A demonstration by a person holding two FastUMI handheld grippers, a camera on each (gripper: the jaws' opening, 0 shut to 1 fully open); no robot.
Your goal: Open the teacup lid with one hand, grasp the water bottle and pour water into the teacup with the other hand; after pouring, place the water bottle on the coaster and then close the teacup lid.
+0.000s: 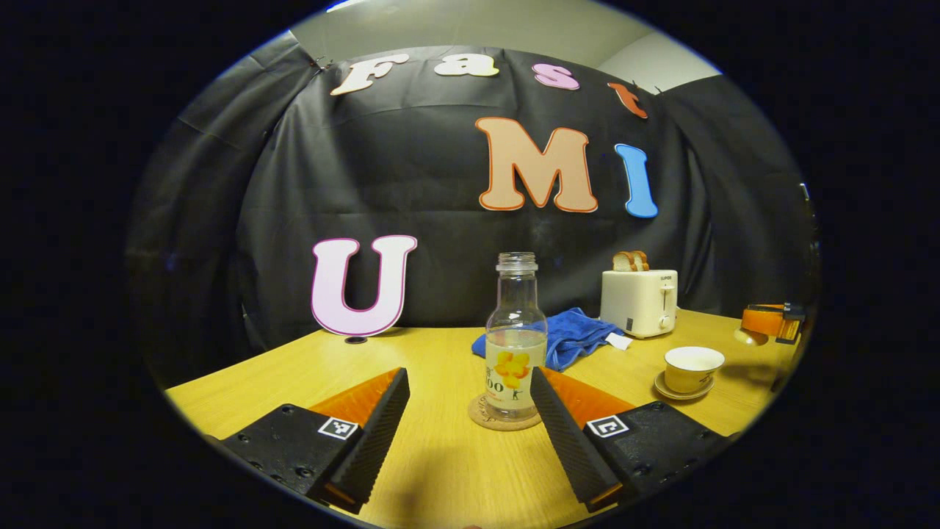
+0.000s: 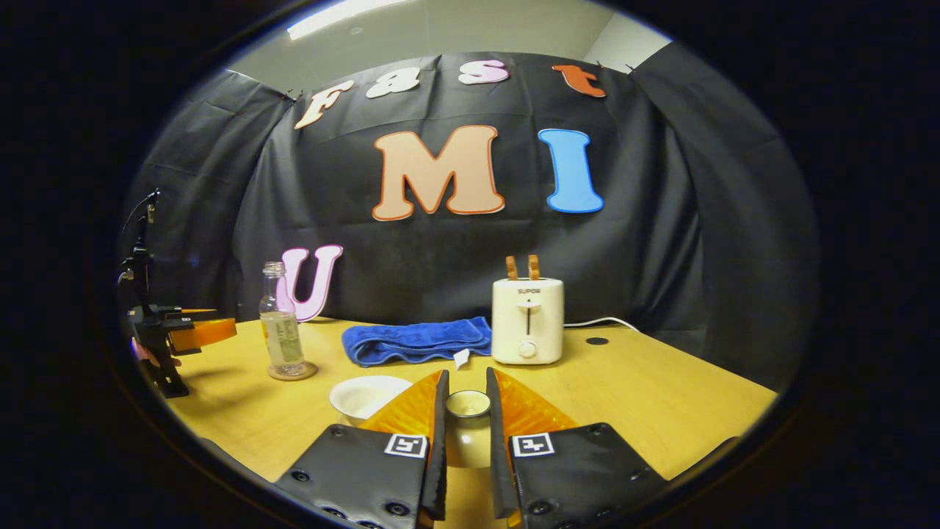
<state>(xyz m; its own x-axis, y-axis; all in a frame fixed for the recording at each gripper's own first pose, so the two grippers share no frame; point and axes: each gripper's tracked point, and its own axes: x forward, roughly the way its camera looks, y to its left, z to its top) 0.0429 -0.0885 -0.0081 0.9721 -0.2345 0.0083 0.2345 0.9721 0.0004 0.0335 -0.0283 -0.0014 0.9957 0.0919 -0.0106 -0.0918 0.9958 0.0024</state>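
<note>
A clear water bottle (image 1: 515, 345), uncapped and part full, stands upright on a round cork coaster (image 1: 493, 419). My left gripper (image 1: 468, 376) is open just in front of it, the bottle close to its right-hand finger and untouched. The white teacup (image 1: 692, 367) sits lidless on its saucer (image 1: 667, 389) to the right, with the right gripper (image 1: 771, 323) beyond it. In the right gripper view my right gripper (image 2: 467, 382) is shut on the cream teacup lid (image 2: 468, 405), held beside the open teacup (image 2: 366, 397). The bottle (image 2: 281, 323) and left gripper (image 2: 169, 338) stand far left.
A white toaster (image 2: 527, 319) with two bread slices stands at the back of the wooden table (image 2: 661, 397). A folded blue cloth (image 2: 418, 339) lies between toaster and bottle. A cable runs from the toaster along the wall.
</note>
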